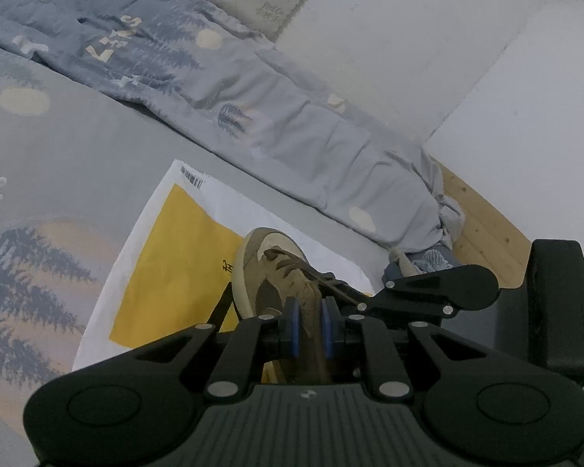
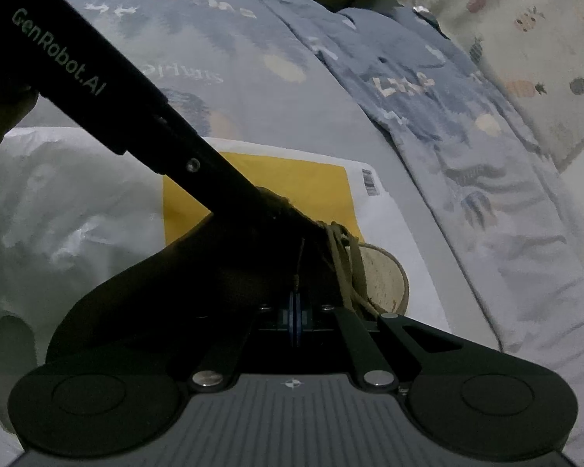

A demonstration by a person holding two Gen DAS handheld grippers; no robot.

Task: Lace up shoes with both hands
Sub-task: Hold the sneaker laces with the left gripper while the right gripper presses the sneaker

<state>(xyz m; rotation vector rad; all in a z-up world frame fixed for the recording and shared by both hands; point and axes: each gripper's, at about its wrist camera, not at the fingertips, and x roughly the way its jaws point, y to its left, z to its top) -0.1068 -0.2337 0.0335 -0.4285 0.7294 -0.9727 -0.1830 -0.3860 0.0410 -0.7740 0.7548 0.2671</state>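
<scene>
Brown suede sneaker sits on a yellow-and-white plastic bag spread on the bedsheet, toe pointing away from the left camera. Left gripper has its blue pads nearly together, clamped on the shoe's upper at the collar/tongue edge, steadying it. Right gripper is fully closed; a thin lace end appears pinched between its pads, though that view is dark. Looped laces lie just right of it, near the toe cap. Risks: lace tip is thin, so a sideways tug could slip it out; the left grip on soft suede may let the shoe twist; the bag could slide on the sheet.
</scene>
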